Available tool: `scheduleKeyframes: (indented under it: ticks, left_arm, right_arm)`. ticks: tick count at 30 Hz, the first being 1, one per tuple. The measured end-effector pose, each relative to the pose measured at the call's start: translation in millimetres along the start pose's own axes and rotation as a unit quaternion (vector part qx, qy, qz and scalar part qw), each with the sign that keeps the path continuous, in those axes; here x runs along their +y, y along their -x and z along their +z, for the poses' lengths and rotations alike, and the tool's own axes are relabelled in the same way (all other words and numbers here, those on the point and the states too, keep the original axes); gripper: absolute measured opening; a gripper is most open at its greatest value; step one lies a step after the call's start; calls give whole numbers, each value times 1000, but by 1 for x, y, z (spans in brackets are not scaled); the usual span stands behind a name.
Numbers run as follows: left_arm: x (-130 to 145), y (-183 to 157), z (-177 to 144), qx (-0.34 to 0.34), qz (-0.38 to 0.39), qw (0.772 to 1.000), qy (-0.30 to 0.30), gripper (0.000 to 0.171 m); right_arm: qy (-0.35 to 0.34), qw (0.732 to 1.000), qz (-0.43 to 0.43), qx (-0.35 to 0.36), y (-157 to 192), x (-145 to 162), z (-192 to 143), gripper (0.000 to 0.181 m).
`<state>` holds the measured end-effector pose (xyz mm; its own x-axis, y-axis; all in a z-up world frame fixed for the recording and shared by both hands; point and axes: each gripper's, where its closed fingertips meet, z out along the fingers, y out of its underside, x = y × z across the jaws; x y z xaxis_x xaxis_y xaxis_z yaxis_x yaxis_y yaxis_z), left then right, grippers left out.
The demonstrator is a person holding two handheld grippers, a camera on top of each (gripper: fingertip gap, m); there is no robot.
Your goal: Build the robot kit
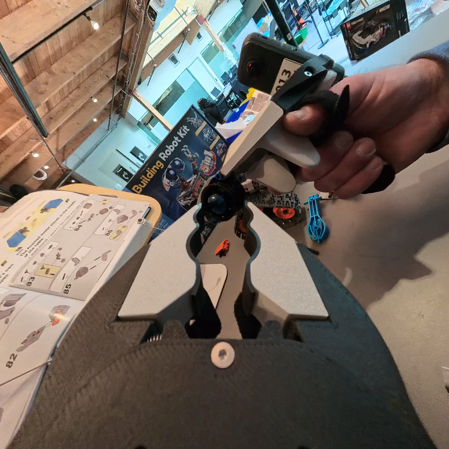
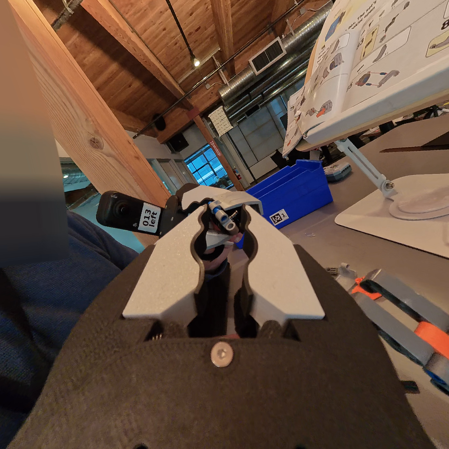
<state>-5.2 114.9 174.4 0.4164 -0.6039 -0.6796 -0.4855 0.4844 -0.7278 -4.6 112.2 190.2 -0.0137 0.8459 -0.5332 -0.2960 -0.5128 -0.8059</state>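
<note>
In the left wrist view my left gripper (image 1: 222,206) is shut on a black round piece with a blue dome (image 1: 218,202), held above the grey table (image 1: 364,243). My right gripper (image 1: 224,173), held by a hand (image 1: 388,126), comes in from the upper right with its tips against that piece. In the right wrist view my right gripper (image 2: 224,211) is shut on a small grey connector with a blue pin (image 2: 226,221). The left gripper's pale fingers (image 2: 226,198) close around it from behind.
A tracked model with orange wheels (image 1: 284,211), a blue tool (image 1: 315,223) and a small orange part (image 1: 222,247) lie beyond. An open instruction booklet (image 1: 60,255) rests on a stand (image 2: 388,206). A kit box (image 1: 179,170) and a blue bin (image 2: 291,192) stand behind. A grey and orange assembly (image 2: 401,315) lies at right. Less than 4 cm separates the two grippers' tips.
</note>
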Motion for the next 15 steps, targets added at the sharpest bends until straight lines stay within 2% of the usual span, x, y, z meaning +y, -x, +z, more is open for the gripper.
scheduleKeyframes:
  ticks: [4,15]
  left_arm:
    - [1,-3,-1,-15,56,998,16,28]
    - [8,-10,2,-22,115,992,46,27]
  right_arm:
    - [-2,999,41,-7,-1,1,-1,23]
    - [6,996,93,5,-10,8,-3,22]
